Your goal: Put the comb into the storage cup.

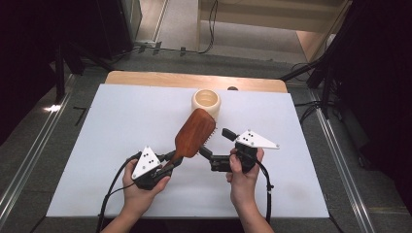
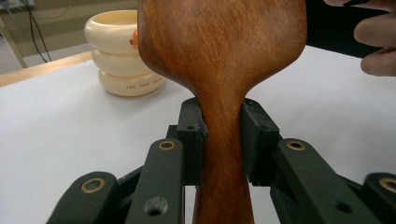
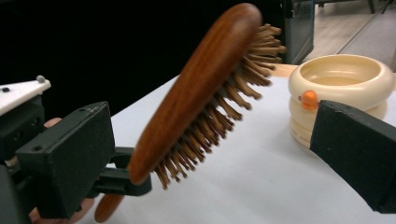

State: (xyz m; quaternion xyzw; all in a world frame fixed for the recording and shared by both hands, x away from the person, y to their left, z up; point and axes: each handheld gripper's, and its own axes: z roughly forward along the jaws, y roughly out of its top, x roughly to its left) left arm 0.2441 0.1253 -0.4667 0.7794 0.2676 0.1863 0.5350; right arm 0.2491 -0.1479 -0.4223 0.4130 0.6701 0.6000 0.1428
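Risk: the wooden hairbrush (image 1: 194, 133) could swivel or slip, since the left gripper (image 1: 171, 161) pinches only its narrow handle while the heavy head hangs far out over the table. Brush is raised, bristles facing right, head near the cream ringed cup (image 1: 206, 101). Right gripper (image 1: 216, 141) stands wide open just right of the head, not touching.
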